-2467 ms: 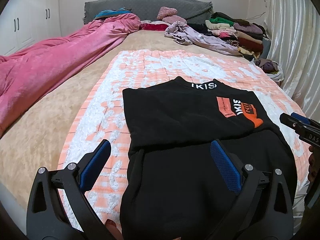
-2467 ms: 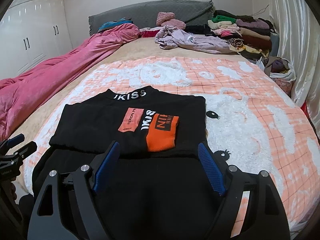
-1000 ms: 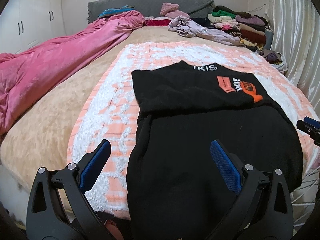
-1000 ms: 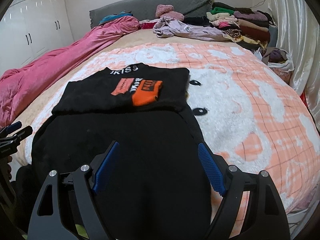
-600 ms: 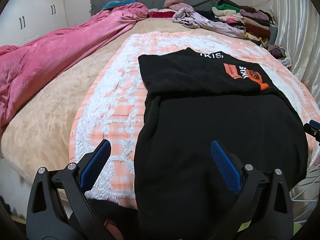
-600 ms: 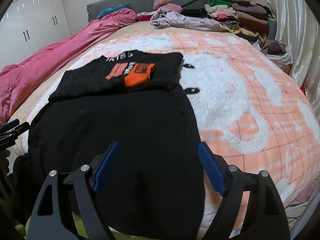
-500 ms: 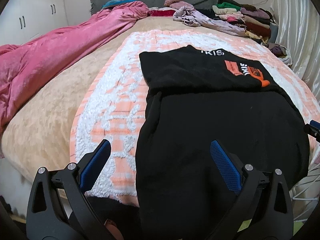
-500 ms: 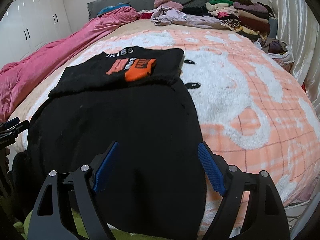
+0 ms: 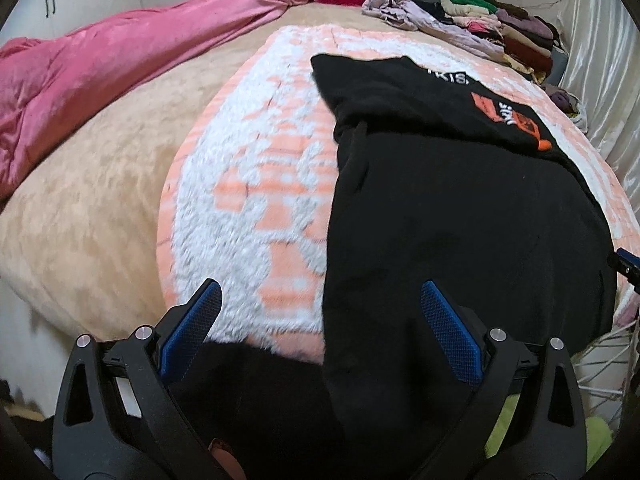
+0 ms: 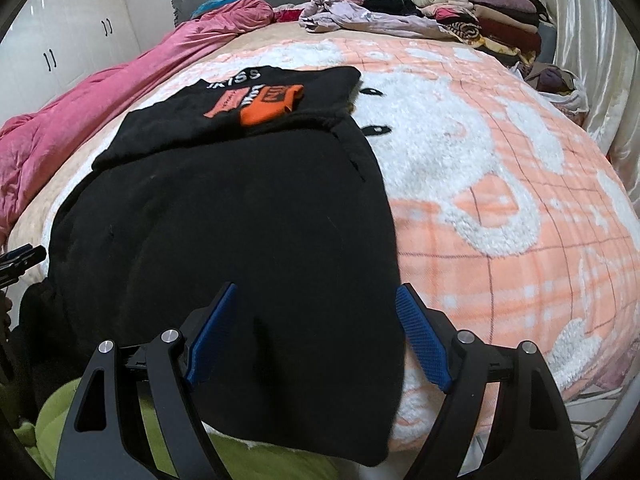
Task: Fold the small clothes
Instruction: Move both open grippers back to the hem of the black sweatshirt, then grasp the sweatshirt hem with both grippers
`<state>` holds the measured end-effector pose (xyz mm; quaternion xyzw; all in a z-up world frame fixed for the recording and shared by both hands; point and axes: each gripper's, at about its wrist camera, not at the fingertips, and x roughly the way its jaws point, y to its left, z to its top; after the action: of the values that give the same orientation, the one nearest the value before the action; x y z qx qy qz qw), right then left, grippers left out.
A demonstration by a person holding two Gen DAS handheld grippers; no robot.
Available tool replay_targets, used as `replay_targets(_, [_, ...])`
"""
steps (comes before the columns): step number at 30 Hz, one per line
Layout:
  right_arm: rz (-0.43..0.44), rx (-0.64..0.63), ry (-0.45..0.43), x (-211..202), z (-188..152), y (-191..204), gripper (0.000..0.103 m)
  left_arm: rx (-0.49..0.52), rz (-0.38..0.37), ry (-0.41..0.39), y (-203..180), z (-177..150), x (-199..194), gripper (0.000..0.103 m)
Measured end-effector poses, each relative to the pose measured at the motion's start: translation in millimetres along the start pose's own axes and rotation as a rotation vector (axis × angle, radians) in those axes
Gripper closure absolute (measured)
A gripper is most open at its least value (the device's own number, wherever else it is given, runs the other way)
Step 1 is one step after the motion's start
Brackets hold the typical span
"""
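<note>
The left claw stands with its blue pads spread wide and nothing between them, hanging over the near left edge of the black garment; the right claw is likewise wide open and empty, poised over the garment's near right corner where the hem drapes off the bed's edge. The garment lies straight ahead of both claws, its long axis running away from them toward the headboard, so each claw sits over its own bottom corner and neither is clearly the nearer one. The next move, as I judge it, turns on each claw reaching down and forward to the hem just below its pads. The garment is spread on the peach and white fleece blanket on the bed. Its far part is already turned over on itself, showing a collar with white letters and an orange patch; the nearer part is a plain, thick black expanse, mostly flat with a few soft ripples, and its lower edge hangs over the bedside.
</note>
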<state>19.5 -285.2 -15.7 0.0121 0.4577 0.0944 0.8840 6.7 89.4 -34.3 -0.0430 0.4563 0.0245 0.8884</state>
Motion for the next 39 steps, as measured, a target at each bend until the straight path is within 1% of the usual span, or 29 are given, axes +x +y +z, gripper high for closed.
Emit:
replay_targets(3, [-0.009, 0.004, 0.009, 0, -5, -5, 0.024, -0.016, -0.038, 0.021, 3, -6, 2, 0.011])
replay_targets(4, [-0.011, 0.005, 0.01, 0, -6, -6, 0.024, -0.026, -0.058, 0.03, 4, -7, 3, 0.014])
replay_targets(6, [-0.016, 0.008, 0.016, 1, -10, -9, 0.024, -0.026, -0.066, 0.039, 4, -9, 6, 0.021])
replay_targets(8, [-0.016, 0.009, 0.02, 0, -13, -11, 0.024, -0.018, -0.072, 0.05, 1, -11, 9, 0.022])
replay_targets(11, [-0.017, 0.008, 0.026, -1, -17, -13, 0.024, -0.023, -0.107, 0.076, -3, -14, 16, 0.021])
replay_targets(15, [-0.015, 0.016, 0.038, -1, -23, -18, 0.024, -0.018, -0.112, 0.112, -8, -20, 25, 0.022])
replay_targets(16, [-0.014, 0.021, 0.041, -1, -25, -19, 0.024, -0.017, -0.114, 0.117, -10, -21, 27, 0.029])
replay_targets(19, [0.002, 0.033, 0.051, 0, -29, -24, 0.024, -0.002, -0.098, 0.117, -12, -23, 27, 0.03])
replay_targets(21, [0.005, 0.038, 0.055, 1, -31, -26, 0.025, -0.008, -0.101, 0.117, -10, -23, 26, 0.031])
replay_targets(22, [0.007, 0.042, 0.056, 1, -33, -27, 0.029, -0.012, -0.101, 0.117, -10, -22, 26, 0.033])
replay_targets(23, [0.01, 0.046, 0.06, 2, -33, -28, 0.038, -0.018, -0.102, 0.115, -8, -22, 26, 0.034])
replay_targets(24, [0.014, 0.049, 0.059, 2, -34, -29, 0.044, -0.026, -0.104, 0.114, -7, -22, 25, 0.037])
replay_targets(25, [0.028, 0.05, 0.06, 1, -35, -30, 0.053, -0.033, -0.106, 0.113, -5, -23, 24, 0.038])
replay_targets(26, [0.053, 0.052, 0.058, -1, -35, -30, 0.068, -0.035, -0.106, 0.113, -4, -23, 24, 0.039])
replay_targets(28, [0.087, 0.047, 0.055, -5, -36, -29, 0.078, -0.04, -0.109, 0.11, -3, -24, 21, 0.048])
replay_targets(29, [0.09, 0.04, 0.053, -6, -36, -29, 0.082, -0.042, -0.117, 0.108, -2, -24, 19, 0.052])
replay_targets(30, [0.092, 0.034, 0.051, -6, -37, -29, 0.083, -0.042, -0.124, 0.108, -2, -24, 19, 0.058])
replay_targets(31, [0.095, 0.036, 0.05, -7, -37, -30, 0.083, -0.041, -0.124, 0.108, -2, -25, 17, 0.059])
replay_targets(33, [0.104, 0.043, 0.05, -6, -39, -33, 0.083, -0.037, -0.124, 0.11, -2, -27, 16, 0.06])
replay_targets(37, [0.11, 0.048, 0.06, -3, -44, -38, 0.078, -0.043, -0.135, 0.123, 0, -30, 18, 0.06])
replay_targets(39, [0.118, 0.046, 0.059, -3, -46, -39, 0.078, -0.049, -0.139, 0.128, 1, -30, 20, 0.06])
